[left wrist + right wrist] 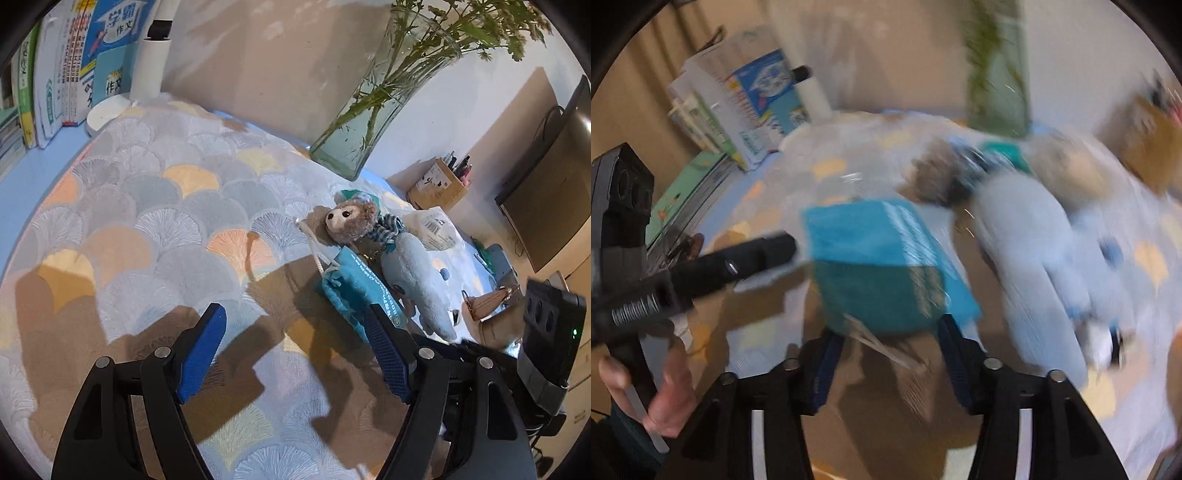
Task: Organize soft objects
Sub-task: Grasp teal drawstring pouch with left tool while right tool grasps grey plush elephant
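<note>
My left gripper (295, 332) hangs wide open over the mat (155, 206), holding nothing. My right gripper (890, 328) is open too, with its tips at the near edge of the teal bag (351, 291). The bag lies flat, its long side running toward the bear (351, 221). The blue toy (417, 280) lies just beside the bag, lengthwise the same way.

Fan-patterned cloth (155, 206) over blue desk (14, 192), bearing teddy (351, 221), teal pouch (354, 291), blue plush (421, 280), glass vase (369, 122)
</note>
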{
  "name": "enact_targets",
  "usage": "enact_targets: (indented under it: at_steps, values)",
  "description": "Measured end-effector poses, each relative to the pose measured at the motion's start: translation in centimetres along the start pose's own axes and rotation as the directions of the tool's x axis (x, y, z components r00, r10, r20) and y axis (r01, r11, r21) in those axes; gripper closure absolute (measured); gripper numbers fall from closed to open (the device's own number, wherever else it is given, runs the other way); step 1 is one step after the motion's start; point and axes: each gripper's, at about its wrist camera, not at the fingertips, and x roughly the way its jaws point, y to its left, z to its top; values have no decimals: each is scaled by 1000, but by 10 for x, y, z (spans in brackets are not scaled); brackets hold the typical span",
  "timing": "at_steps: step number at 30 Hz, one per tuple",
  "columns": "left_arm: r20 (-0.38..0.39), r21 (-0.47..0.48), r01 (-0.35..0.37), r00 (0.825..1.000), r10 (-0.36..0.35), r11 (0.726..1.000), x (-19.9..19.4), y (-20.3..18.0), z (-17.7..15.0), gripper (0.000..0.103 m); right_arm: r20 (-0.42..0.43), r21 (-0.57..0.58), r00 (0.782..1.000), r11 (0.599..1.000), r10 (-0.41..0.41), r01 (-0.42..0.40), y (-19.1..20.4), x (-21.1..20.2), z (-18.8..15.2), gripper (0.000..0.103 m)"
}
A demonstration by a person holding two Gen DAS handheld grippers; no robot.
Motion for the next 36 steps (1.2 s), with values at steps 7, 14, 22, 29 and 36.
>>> enact_targets:
  at_steps: [7, 14, 22, 29, 36]
  values:
    - [9, -1, 2, 1000, -2, 1000, -10, -7, 3, 27, 98, 58, 995, 998, 27, -33, -22, -51, -26, 31]
    - [-99, 12, -22, 995, 23, 1000, 20, -30, -10, 27, 175, -3, 975, 990, -140, 143, -37, -77, -10, 15]
    - [-113, 244, -157, 975, 189, 957, 63, -79, -24, 22, 102, -144, 962, 953, -255, 268, -50, -33, 23, 15]
    - [-94, 346, -182, 969, 227, 921, 79, -89, -23, 14, 60, -144, 969, 959, -239, 245, -69, -11, 41, 15]
    - [-56, 408, -128, 985, 165, 904, 78, -98, -24, 77, 52, -116, 969, 963, -240, 245, -68, 5, 42, 20]
